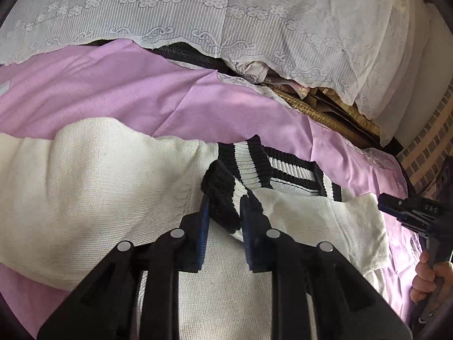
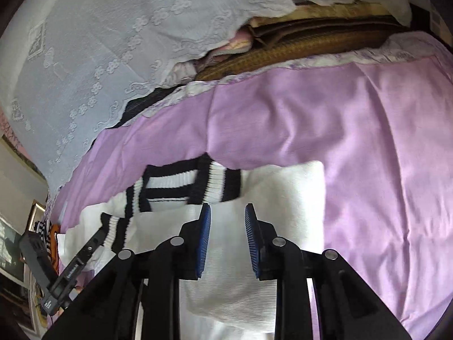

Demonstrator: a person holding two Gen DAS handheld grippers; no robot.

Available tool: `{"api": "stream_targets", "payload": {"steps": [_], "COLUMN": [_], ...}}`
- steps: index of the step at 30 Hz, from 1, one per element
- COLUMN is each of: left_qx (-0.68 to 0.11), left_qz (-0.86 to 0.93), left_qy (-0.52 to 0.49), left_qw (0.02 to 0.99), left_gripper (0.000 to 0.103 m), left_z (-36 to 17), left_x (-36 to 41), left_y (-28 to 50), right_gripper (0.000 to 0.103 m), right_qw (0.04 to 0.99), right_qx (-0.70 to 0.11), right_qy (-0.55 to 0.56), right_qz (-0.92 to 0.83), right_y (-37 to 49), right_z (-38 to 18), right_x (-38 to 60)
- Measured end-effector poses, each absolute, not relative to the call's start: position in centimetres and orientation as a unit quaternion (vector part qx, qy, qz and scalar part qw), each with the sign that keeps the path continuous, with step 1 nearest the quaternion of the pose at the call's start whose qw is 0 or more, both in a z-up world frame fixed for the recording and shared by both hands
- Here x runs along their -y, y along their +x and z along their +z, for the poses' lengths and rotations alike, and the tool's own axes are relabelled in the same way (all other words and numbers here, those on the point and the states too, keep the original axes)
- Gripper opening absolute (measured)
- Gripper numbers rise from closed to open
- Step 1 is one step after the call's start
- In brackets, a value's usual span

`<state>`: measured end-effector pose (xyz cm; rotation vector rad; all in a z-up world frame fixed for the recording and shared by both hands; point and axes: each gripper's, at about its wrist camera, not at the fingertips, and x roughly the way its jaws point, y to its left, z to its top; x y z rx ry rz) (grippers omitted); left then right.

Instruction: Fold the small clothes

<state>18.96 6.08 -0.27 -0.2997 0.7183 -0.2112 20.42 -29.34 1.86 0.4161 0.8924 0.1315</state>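
Note:
A white knit sweater (image 1: 93, 198) with a black-and-white striped collar (image 1: 294, 170) lies on a purple sheet (image 1: 119, 93). In the left wrist view my left gripper (image 1: 225, 218) is shut on a striped sleeve cuff (image 1: 223, 198), which fills the gap between the blue pads. Seen from the right wrist view, the left gripper (image 2: 99, 233) sits at the lower left with that cuff (image 2: 114, 231) in it. My right gripper (image 2: 228, 221) hovers open over the folded white sweater body (image 2: 283, 198), just below the collar (image 2: 170, 184), with nothing between its pads. The right gripper (image 1: 386, 204) also shows at the right edge, in a hand (image 1: 427, 272).
A white lace cover (image 1: 198, 14) drapes over a pile at the back of the bed, with a woven brown mat (image 2: 283, 48) under it. A brick wall (image 1: 430, 147) stands at the far right. Framed pictures (image 2: 17, 243) lean at the left edge.

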Motion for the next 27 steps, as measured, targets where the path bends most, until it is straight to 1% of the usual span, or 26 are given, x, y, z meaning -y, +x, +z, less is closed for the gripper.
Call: {"api": "stream_targets", "payload": {"steps": [3, 4, 5, 6, 8, 9, 10, 12, 13, 14, 15, 16, 18, 20, 21, 22, 23, 24, 25, 27], "left_qx": [-0.363, -0.375, -0.388, -0.396, -0.39, -0.377, -0.363, -0.334, -0.321, -0.314, -0.311, -0.314, -0.336, -0.389, -0.4, -0.394, -0.389, -0.388, -0.391, -0.394], "left_qz": [-0.082, -0.073, -0.067, -0.067, -0.056, -0.05, -0.057, -0.088, -0.104, -0.118, -0.122, -0.114, -0.099, -0.083, -0.079, -0.078, -0.08, -0.076, -0.064, -0.052], "left_qy": [-0.116, -0.116, -0.123, -0.135, -0.143, -0.137, -0.135, -0.146, -0.148, -0.142, -0.126, -0.106, -0.066, -0.038, -0.034, -0.031, -0.03, -0.028, -0.027, -0.043], "left_qw": [0.921, 0.917, 0.911, 0.906, 0.908, 0.915, 0.92, 0.927, 0.93, 0.931, 0.934, 0.937, 0.934, 0.917, 0.913, 0.915, 0.917, 0.918, 0.918, 0.916], "left_gripper": [0.02, 0.021, 0.021, 0.022, 0.021, 0.019, 0.019, 0.02, 0.023, 0.034, 0.039, 0.047, 0.049, 0.049, 0.05, 0.051, 0.057, 0.06, 0.061, 0.061], "left_z": [-0.6, -1.1, -1.6, -1.8, -1.4, -0.7, 0.0, 1.4, 2.0, 2.4, 2.5, 2.4, 1.0, -1.1, -1.6, -1.4, -1.2, -1.2, -1.2, -0.6], "left_x": [-5.5, -5.6, -5.9, -6.3, -6.9, -7.0, -7.1, -7.0, -6.6, -6.1, -5.4, -4.5, -3.1, -2.2, -2.1, -2.0, -2.0, -2.1, -2.4, -3.9], "left_y": [19.2, 19.4, 19.8, 19.9, 19.5, 18.9, 18.2, 17.1, 16.6, 16.2, 16.0, 16.1, 16.7, 18.2, 18.6, 18.4, 18.2, 18.0, 17.9, 17.5], "right_gripper": [0.021, 0.014, 0.009, 0.009, 0.012, 0.013, 0.017, 0.021, 0.027, 0.034, 0.036, 0.037, 0.039, 0.039, 0.039, 0.039, 0.039, 0.04, 0.043, 0.053], "right_qw": [0.866, 0.862, 0.86, 0.856, 0.857, 0.865, 0.875, 0.891, 0.892, 0.889, 0.885, 0.881, 0.878, 0.876, 0.879, 0.882, 0.885, 0.89, 0.894, 0.906], "right_qx": [-0.439, -0.435, -0.427, -0.419, -0.397, -0.385, -0.375, -0.357, -0.357, -0.364, -0.375, -0.386, -0.406, -0.413, -0.405, -0.4, -0.398, -0.393, -0.388, -0.373], "right_qy": [0.236, 0.254, 0.274, 0.295, 0.321, 0.314, 0.297, 0.266, 0.258, 0.252, 0.248, 0.244, 0.231, 0.225, 0.227, 0.225, 0.218, 0.208, 0.199, 0.182], "right_qz": [0.042, 0.052, 0.061, 0.07, 0.074, 0.074, 0.073, 0.085, 0.099, 0.113, 0.123, 0.124, 0.109, 0.105, 0.107, 0.106, 0.104, 0.102, 0.1, 0.085], "right_y": [20.1, 19.8, 19.5, 19.2, 18.3, 17.9, 17.5, 16.9, 16.8, 16.8, 16.8, 16.7, 16.7, 16.5, 16.4, 16.3, 16.2, 16.0, 15.8, 14.9], "right_z": [-1.7, -2.6, -3.1, -3.5, -3.3, -2.7, -1.9, -0.5, -0.1, -0.1, -0.3, -0.8, -1.9, -3.3, -3.5, -3.5, -3.5, -3.4, -3.1, -2.1], "right_x": [33.0, 33.8, 34.6, 35.2, 35.7, 35.5, 35.2, 34.0, 33.4, 32.6, 31.9, 31.4, 30.8, 31.0, 31.1, 31.0, 30.8, 30.5, 30.3, 29.8]}}
